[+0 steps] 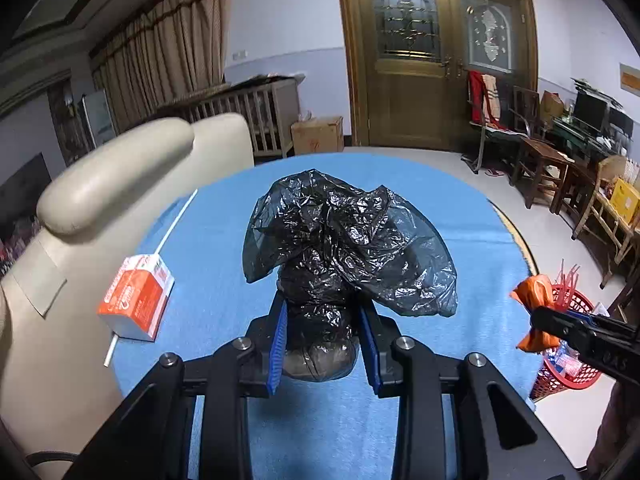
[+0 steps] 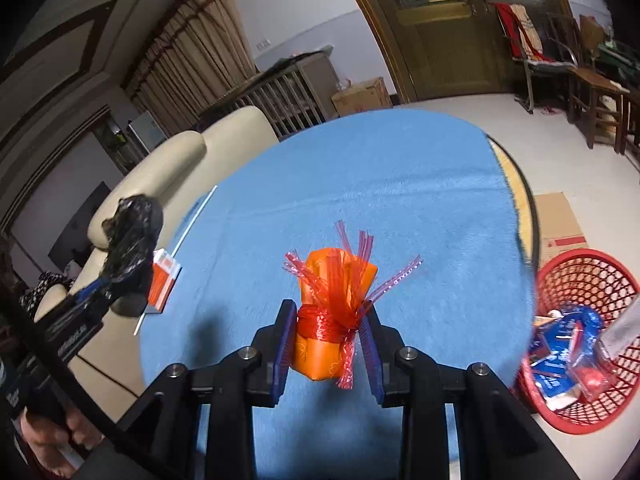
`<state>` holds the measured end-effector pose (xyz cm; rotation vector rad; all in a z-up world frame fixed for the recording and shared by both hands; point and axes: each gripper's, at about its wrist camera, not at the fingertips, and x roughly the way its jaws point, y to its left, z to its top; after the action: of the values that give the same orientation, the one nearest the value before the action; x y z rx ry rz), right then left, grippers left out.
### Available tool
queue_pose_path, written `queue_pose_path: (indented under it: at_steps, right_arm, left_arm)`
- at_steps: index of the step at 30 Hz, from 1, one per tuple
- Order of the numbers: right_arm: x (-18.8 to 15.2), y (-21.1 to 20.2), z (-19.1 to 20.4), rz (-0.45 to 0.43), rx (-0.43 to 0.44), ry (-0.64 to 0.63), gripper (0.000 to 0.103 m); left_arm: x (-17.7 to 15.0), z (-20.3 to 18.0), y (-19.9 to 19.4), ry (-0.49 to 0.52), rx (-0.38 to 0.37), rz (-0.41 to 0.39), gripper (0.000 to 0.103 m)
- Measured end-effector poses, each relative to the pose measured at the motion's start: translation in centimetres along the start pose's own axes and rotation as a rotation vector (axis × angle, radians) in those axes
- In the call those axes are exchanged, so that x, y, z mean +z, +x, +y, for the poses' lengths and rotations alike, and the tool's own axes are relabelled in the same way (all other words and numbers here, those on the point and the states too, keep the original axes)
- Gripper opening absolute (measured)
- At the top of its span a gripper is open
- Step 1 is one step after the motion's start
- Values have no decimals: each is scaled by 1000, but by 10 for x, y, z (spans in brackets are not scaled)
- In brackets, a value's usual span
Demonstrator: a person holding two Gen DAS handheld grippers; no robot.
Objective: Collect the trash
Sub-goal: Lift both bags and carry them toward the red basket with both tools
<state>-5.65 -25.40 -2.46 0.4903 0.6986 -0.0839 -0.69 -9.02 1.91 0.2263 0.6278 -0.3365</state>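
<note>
A crumpled black plastic bag (image 1: pixel 344 248) is clamped between the blue pads of the left gripper (image 1: pixel 325 336) and held above the blue-covered round table (image 1: pixel 460 208). An orange bundle (image 2: pixel 332 312), tied with red netting, is gripped by the right gripper (image 2: pixel 326 344), also over the table. An orange-and-white carton (image 1: pixel 136 296) is seen lying at the table's left edge. A red basket (image 2: pixel 580 336) with wrappers is seen on the floor, right of the table.
</note>
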Motion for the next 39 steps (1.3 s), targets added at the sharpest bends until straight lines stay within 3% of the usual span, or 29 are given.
queue_pose_path:
  at_steps: [6,15,39]
  right_arm:
    - [-16,-41,-3,-61,26,-37,34]
    - [-24,-60,-18,-122,44,-28,34]
    - [-32,-65,-45,-116,-24,57,34]
  left_arm:
    - [2,-22,-17,51,12,-35,34]
    - [6,-51,-21,129,16,-72,35]
    - [-6,-79,-6,213,-46,4,35]
